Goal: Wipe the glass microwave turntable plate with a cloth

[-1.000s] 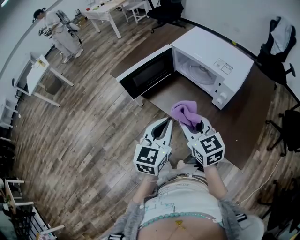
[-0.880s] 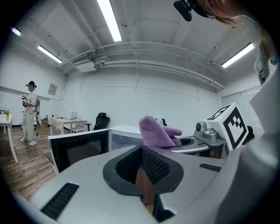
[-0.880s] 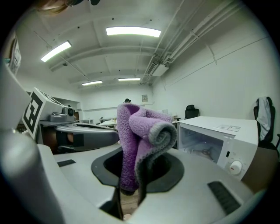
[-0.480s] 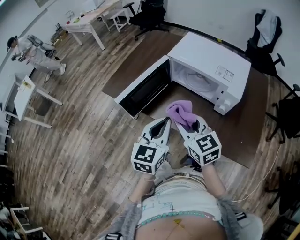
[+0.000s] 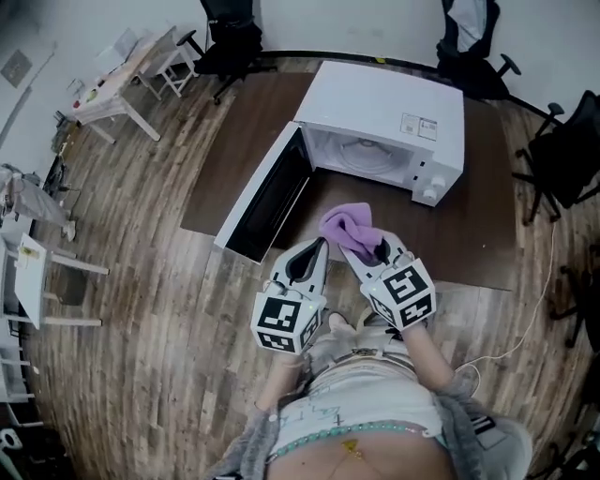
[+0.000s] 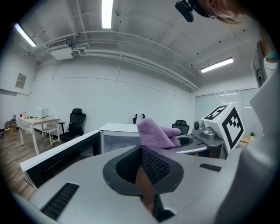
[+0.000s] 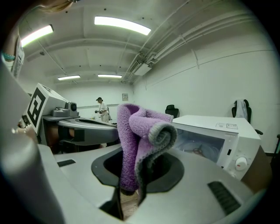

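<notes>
Now, glass plate [image 5: 362,156] inside microwave [image 5: 389,98]

Head view: wood-plank floor [image 5: 141,309] thruout, white walls [image 5: 356,23] along the top edge. Dark brown tabletop [image 5: 244,131] from ctr toward 12 o'clock. White table [image 5: 117,89] w/ white stools [image 5: 173,66] at 10–11. Black office chairs at 12 [image 5: 230,37], 1 [image 5: 473,66] and 3 [image 5: 567,155]. White desk [image 5: 28,272] at 9. Left gripper view: white ceiling w/ strip lights [image 6: 106,13] and exposed pipes [image 6: 131,48] at 12; small framed pic [image 6: 20,81] on the wall at 9.
</notes>
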